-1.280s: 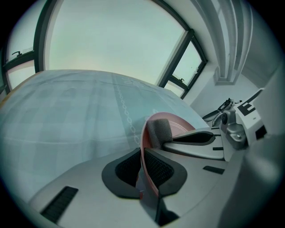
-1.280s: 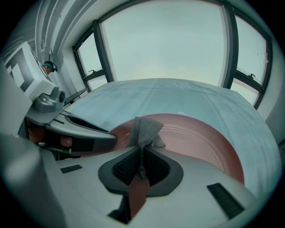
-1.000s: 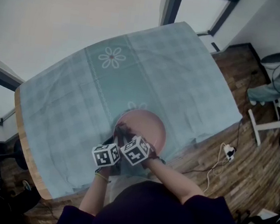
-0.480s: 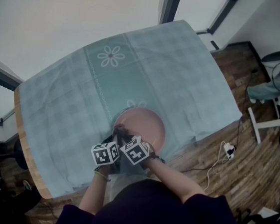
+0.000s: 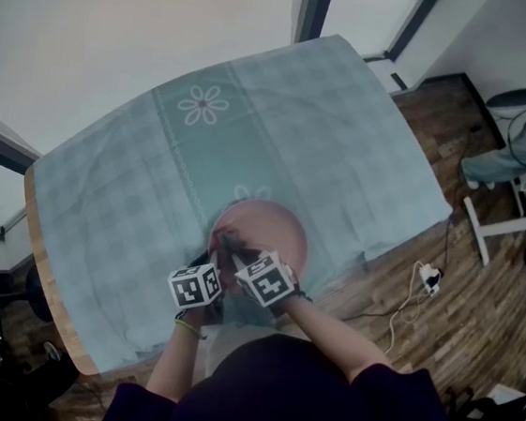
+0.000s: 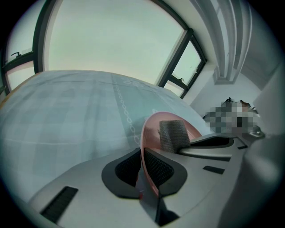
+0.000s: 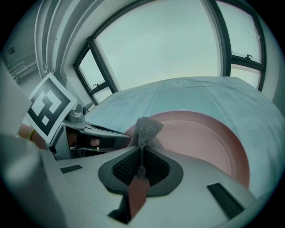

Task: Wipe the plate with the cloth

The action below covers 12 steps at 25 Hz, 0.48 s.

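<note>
A round pink plate [image 5: 274,234] lies on the checked tablecloth near the table's front edge. My left gripper [image 5: 214,246] is shut on the plate's near-left rim [image 6: 143,147], which stands edge-on between its jaws. A small grey knitted cloth [image 7: 145,130] is clamped in my right gripper [image 5: 232,247], which is shut on it; the cloth's free end sticks up and rests at the plate's left part [image 7: 196,133]. From the left gripper view the cloth [image 6: 173,135] shows against the plate's inner face. The two grippers sit side by side, almost touching.
A pale blue-green tablecloth [image 5: 251,147] with flower prints covers the wooden table. Windows stand beyond the far edge. Right of the table are a wood floor, a white power strip with cable [image 5: 428,280] and a white stand [image 5: 502,223].
The right gripper with the cloth has shifted slightly right and nearer on the plate. The left gripper and the plate have barely moved.
</note>
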### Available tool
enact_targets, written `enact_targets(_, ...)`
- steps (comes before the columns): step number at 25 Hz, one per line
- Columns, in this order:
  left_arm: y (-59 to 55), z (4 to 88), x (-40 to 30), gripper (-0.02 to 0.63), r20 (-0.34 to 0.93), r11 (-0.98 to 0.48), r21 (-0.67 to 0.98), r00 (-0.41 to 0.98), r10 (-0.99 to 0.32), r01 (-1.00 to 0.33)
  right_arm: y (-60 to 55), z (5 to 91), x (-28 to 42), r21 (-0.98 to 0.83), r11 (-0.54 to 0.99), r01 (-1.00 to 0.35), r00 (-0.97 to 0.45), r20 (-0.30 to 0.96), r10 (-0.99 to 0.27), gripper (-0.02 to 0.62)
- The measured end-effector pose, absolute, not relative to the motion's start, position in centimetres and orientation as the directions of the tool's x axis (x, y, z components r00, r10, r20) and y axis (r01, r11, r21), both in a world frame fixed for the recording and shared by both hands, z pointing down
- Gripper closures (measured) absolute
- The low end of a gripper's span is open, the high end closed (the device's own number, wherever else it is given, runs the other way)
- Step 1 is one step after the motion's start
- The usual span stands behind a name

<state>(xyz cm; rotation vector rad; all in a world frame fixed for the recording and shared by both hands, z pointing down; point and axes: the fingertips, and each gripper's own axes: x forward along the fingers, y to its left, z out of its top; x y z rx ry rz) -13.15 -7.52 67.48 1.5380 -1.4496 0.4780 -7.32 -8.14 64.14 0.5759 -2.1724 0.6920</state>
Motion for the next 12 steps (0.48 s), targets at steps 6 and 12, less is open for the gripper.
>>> enact_targets(6, -7.9, 67.3, -12.9, 0.568, 0.788, 0.123, 0.363, 0.234, -0.569, -0.924, -10.1, 63.2, -5.1, -0.248, 0.733, -0.634, -0.579, 0.781, -0.236, 0.563)
enact_targets(12, -7.8, 67.3, -12.9, 0.568, 0.788, 0.12, 0.36, 0.232, -0.571, -0.925, -12.3, 63.0, -2.6, -0.209, 0.702, -0.681, -0.538, 0.794, -0.285, 0.563)
